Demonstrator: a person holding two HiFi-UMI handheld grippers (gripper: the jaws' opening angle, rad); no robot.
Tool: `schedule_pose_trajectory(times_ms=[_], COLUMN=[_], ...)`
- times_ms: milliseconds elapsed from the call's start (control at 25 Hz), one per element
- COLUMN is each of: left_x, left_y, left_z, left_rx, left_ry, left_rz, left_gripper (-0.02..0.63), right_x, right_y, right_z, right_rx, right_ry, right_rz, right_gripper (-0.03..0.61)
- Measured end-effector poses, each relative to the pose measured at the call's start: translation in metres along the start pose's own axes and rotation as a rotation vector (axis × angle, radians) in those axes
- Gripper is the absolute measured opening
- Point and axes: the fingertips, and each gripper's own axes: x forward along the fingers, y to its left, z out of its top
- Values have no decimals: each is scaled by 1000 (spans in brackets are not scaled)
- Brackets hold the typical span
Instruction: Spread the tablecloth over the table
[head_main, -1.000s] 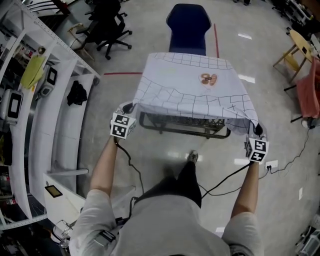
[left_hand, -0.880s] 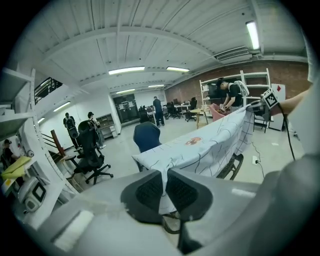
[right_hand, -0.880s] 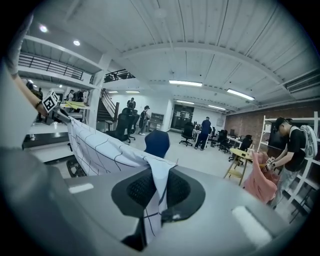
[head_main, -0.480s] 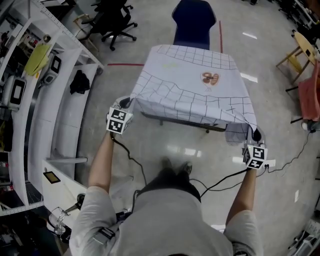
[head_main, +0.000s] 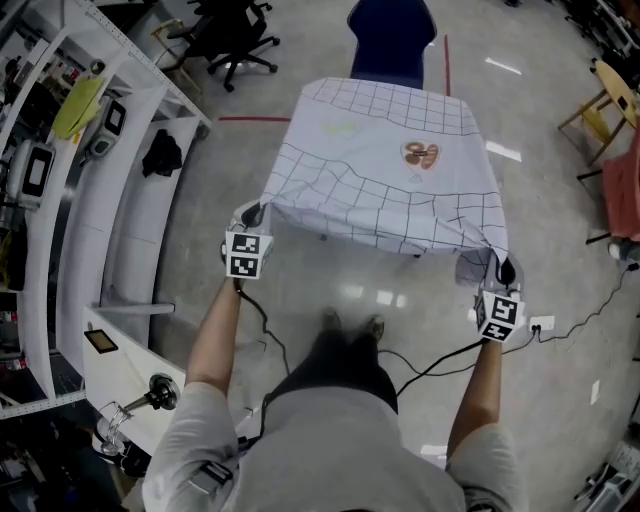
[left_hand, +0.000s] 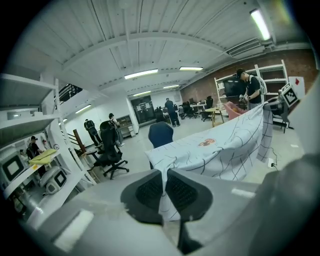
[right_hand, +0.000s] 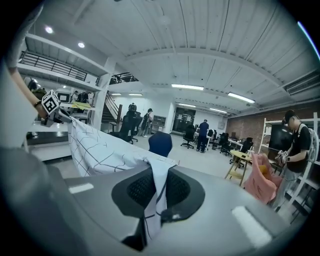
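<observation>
A white tablecloth (head_main: 385, 165) with a dark grid and a brown print lies over the table, its near edge lifted off it. My left gripper (head_main: 252, 215) is shut on the cloth's near left corner, and the right gripper (head_main: 503, 270) is shut on the near right corner. In the left gripper view the cloth corner (left_hand: 164, 192) runs pinched between the black pads and stretches away to the table. In the right gripper view the cloth corner (right_hand: 155, 192) hangs pinched between the pads the same way. The table itself is hidden under the cloth.
A dark blue chair (head_main: 390, 35) stands at the table's far side. White shelving (head_main: 95, 190) runs along the left, with black office chairs (head_main: 235, 40) beyond it. A wooden chair (head_main: 610, 95) and pink fabric (head_main: 625, 185) are at the right. Cables trail on the floor behind me.
Both grippers have drawn the cloth's near edge back toward me and upward; the table frame that showed under that edge is now covered. The right gripper has risen a little.
</observation>
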Motion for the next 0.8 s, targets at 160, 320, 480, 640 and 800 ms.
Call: schedule_pose_trajectory(times_ms=[160,320,480,640,800], left_x=[-1,-1,-1,-4,-1], left_y=[-2,-3,1,3,5], left_z=[2,4,-8,-3,-1], left_rx=[21,55,70,89,101], left_ry=[17,21,43,57,76], left_rz=[-35,-88,-134,-183,-203], left_gripper=[23,23,23,23,23], right_x=[1,2,1,-7,-4], right_y=[10,4,-7,-7,-2], right_z=[18,10,-10,-15,-22], right_rx=[-28,-28,19,13,5], right_ry=[4,8,23,48,69], right_rz=[19,18,12,40,61], right_gripper=[17,17,18,18,18])
